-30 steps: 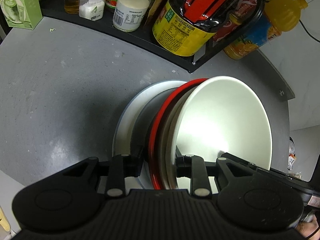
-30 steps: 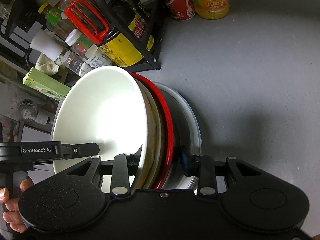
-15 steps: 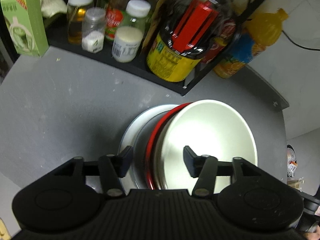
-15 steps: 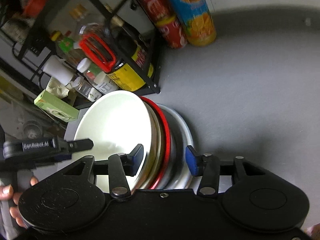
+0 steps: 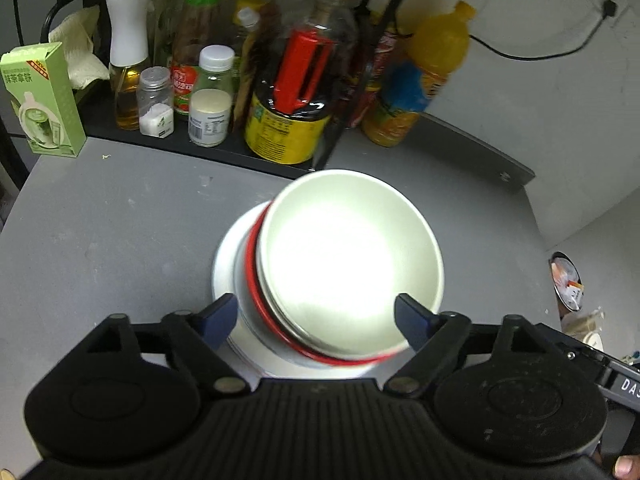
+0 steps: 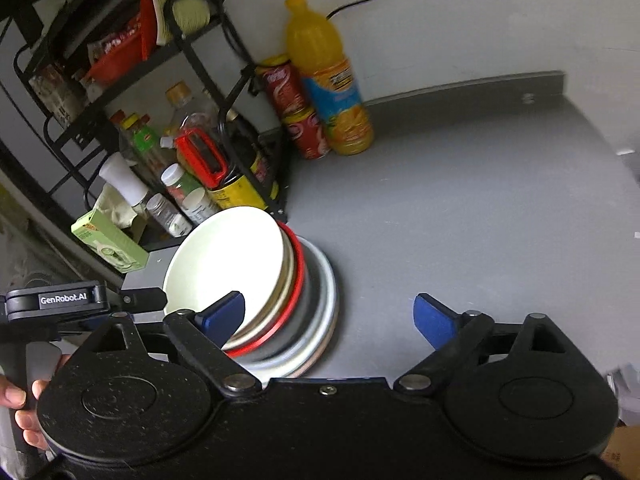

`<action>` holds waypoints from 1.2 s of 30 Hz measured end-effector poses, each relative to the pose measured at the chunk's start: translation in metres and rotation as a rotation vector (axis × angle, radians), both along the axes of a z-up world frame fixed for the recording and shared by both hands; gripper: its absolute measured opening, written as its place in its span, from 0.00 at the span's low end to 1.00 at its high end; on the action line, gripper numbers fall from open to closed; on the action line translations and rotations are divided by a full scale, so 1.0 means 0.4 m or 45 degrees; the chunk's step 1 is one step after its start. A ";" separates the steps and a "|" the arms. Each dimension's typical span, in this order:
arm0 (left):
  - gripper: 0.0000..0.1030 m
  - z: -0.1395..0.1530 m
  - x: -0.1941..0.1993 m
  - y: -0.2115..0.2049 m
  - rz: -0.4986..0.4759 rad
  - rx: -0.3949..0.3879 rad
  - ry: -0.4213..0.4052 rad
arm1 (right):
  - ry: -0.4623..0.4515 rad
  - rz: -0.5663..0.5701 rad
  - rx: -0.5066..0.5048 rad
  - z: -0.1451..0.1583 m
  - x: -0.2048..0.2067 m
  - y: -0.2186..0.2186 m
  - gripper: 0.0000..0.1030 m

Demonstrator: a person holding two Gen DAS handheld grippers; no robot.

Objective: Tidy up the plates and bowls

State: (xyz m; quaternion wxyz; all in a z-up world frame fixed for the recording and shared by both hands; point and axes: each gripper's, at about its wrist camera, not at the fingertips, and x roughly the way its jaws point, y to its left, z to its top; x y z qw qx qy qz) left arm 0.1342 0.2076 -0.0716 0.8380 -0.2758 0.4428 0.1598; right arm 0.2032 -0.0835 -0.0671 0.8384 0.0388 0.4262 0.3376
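Here, the glossy white ceramic bowl [image 5: 352, 264] is nested atop a red-rimmed bowl [image 6: 294, 292] and grey plate [image 5: 224, 256] beside the black condiment rack [image 5: 208, 148]. Both claws, left claw [image 5: 316, 318] and right claw [image 6: 330, 316], are spread wide, empty. The stack is judged heavy, slippery, breakable; it is best pinched at the rim.

- Bowl [image 5: 352, 256]: glossy, smooth white glaze.
- Counter [image 6: 460, 216]: matt grey, faintly speckled.
- Rack [image 6: 192, 52]: black metal.
- Juice bottle [image 6: 332, 88]: clear plastic.
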 end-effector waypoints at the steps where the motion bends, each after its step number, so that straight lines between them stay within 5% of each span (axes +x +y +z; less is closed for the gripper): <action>1: 0.87 0.008 -0.008 -0.012 -0.014 0.005 -0.012 | -0.013 -0.012 -0.002 0.004 -0.010 -0.013 0.95; 24: 0.98 0.116 -0.204 -0.203 -0.207 0.141 -0.141 | -0.246 -0.289 -0.056 0.057 -0.239 -0.218 1.00; 36: 0.99 0.129 -0.307 -0.241 -0.205 0.186 -0.171 | -0.268 -0.333 -0.060 0.042 -0.327 -0.270 1.00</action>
